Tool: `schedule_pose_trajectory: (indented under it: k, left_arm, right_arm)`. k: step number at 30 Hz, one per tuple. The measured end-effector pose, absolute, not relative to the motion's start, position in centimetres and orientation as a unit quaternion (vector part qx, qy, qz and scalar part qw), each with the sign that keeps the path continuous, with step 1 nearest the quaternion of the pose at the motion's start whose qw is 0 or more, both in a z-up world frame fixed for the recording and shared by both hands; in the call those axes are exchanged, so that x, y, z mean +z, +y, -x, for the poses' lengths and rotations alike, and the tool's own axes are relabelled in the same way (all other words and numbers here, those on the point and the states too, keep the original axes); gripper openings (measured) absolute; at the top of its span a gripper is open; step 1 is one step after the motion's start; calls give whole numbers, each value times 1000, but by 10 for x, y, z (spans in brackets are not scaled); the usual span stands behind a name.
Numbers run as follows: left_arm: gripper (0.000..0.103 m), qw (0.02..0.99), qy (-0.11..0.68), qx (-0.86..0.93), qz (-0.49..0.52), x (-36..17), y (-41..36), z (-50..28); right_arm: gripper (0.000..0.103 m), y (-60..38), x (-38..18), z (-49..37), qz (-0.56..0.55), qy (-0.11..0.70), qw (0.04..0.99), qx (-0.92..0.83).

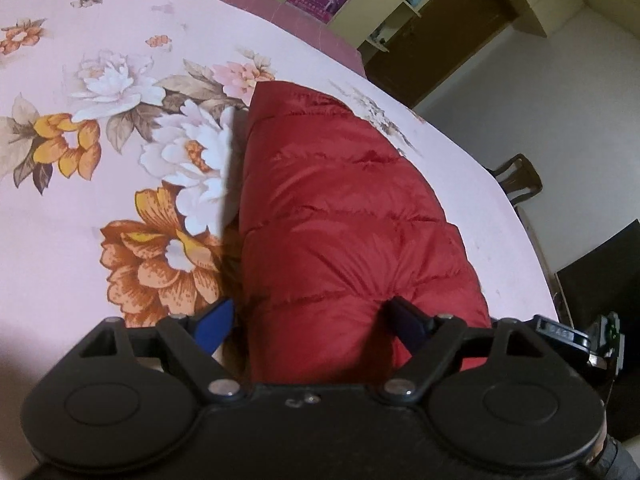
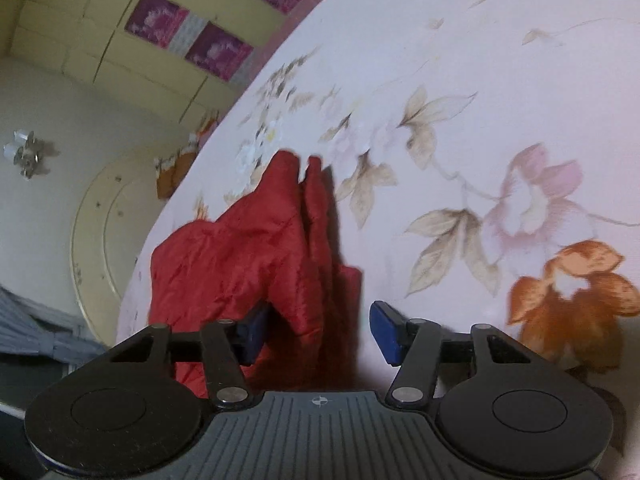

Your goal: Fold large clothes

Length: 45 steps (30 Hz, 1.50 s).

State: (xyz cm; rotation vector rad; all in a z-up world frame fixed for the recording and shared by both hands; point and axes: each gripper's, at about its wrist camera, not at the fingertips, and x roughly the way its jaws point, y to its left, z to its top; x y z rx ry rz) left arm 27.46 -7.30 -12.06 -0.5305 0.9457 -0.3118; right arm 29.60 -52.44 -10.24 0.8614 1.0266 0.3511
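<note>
Red quilted padding fills the middle of the left wrist view: a puffy jacket (image 1: pixel 340 208) lies on a pink floral bedsheet (image 1: pixel 80 208), folded into a long bundle that runs away from the camera toward the far edge of the bed. Its stitched channels cross the bundle in soft ridges, and the near end bulges up between the fingers of the left gripper (image 1: pixel 314 320). Those fingers stand wide apart, the blue pad (image 1: pixel 214 326) on one side at the jacket's edge, the darker one pressed into the fabric on the other; whether they squeeze it I cannot tell.

From the right wrist view the jacket (image 2: pixel 248 248) looks crumpled, with narrow folds standing up along its side. The right gripper (image 2: pixel 322 330) is spread wide too, one fingertip (image 2: pixel 252 332) against the red cloth, the other over bare bedsheet (image 2: pixel 460 60). Yellow cabinets (image 2: pixel 80 20) stand behind the bed.
</note>
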Motion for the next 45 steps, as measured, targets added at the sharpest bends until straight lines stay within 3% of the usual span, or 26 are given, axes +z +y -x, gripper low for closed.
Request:
schedule_pose_trajectory:
  k: [6, 9, 13, 18, 30, 45]
  left_arm:
    - [82, 831, 456, -154, 278, -130, -69, -281]
    - [73, 833, 452, -156, 277, -130, -75, -282]
    - [65, 843, 444, -153, 262, -124, -83, -278]
    - [55, 865, 420, -152, 226, -101, -91, -266]
    - [54, 907, 356, -170, 147, -33, -82, -246]
    - [54, 905, 356, -173, 157, -26, 98, -236]
  right_arm:
    - [44, -520, -108, -302, -396, 479, 763, 178]
    - [43, -517, -109, -307, -387, 482, 763, 189]
    - [26, -515, -109, -307, -382, 480, 764, 203]
    - [18, -514, -93, -296, -362, 456, 786, 208]
    - [18, -481, -33, -276, -334, 406, 824, 213]
    - [18, -290, -1, -272, -287, 402, 839, 230]
